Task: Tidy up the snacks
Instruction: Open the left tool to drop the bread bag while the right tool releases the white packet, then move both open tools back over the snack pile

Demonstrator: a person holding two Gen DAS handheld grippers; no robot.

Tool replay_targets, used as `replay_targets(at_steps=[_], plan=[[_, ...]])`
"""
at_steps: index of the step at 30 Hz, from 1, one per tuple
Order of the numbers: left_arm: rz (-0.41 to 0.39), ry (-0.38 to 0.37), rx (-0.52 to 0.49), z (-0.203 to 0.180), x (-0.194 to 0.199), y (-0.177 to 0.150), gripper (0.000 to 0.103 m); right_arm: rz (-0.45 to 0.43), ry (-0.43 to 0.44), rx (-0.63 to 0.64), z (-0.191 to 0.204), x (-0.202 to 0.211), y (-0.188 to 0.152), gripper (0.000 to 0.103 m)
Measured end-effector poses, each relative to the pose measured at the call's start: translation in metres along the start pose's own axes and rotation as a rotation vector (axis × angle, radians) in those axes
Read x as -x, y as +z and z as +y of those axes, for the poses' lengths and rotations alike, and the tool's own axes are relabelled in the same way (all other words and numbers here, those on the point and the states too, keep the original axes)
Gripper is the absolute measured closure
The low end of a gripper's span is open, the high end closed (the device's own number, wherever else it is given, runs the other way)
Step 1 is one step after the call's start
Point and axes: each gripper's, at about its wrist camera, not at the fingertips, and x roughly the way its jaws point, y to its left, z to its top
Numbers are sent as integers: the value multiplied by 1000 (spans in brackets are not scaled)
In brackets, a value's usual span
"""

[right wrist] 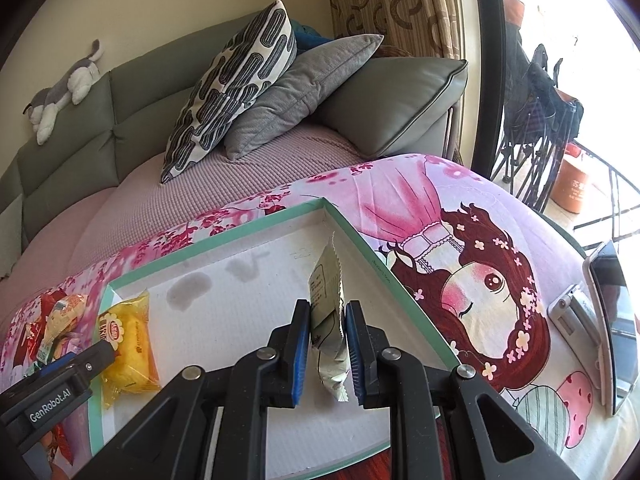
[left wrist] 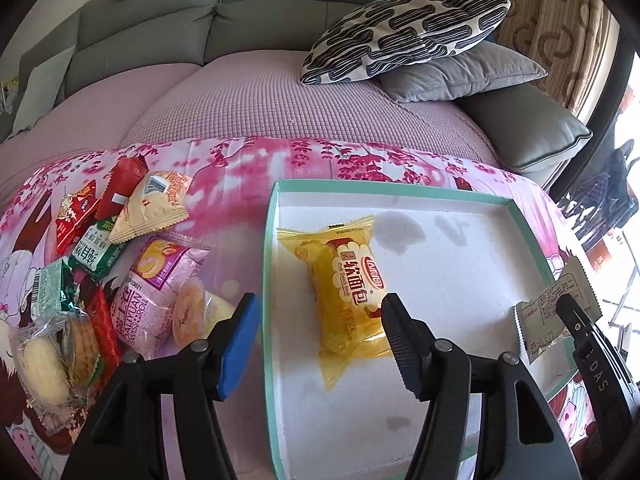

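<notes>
Tablecloth (left wrist: 240, 168): tray (left wrist: 400, 190), yellow bread packet (left wrist: 348, 292)

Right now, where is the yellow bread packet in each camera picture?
Left wrist view: the yellow bread packet lies in the middle, inside the tray near its left wall.
Right wrist view: the same packet sits at lower left, in the tray's left end.
Shared landmark: the white tray with the green rim.
</notes>
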Motion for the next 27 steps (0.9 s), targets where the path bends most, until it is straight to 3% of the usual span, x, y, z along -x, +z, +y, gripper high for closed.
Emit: replay_targets(at_steps=[3, 9, 10, 12, 19, 25, 27], plan=[[-5, 32, 1, 3, 4, -1, 20, -4, -9, 4, 0, 1, 1, 75], [-29, 69, -14, 4, 10, 0, 16, 42, -15, 14, 1, -5, -2, 68], [-28, 80, -18, 5, 10, -1, 16, 47, -17, 22, 2, -6, -3, 65], [-27, 102, -19, 7, 8, -1, 15, 55, -23, 40, 5, -8, -5, 40], [-19, 153, 41, 24, 1, -4, 7, 95, -29, 87, 12, -18, -11, 29], [0, 208, 82, 38, -6, -6, 6, 91, -20, 114, 17, -20, -14, 12], [3, 225, 95, 42, -8, -7, 5, 80, -11, 123, 20, -18, -14, 0]])
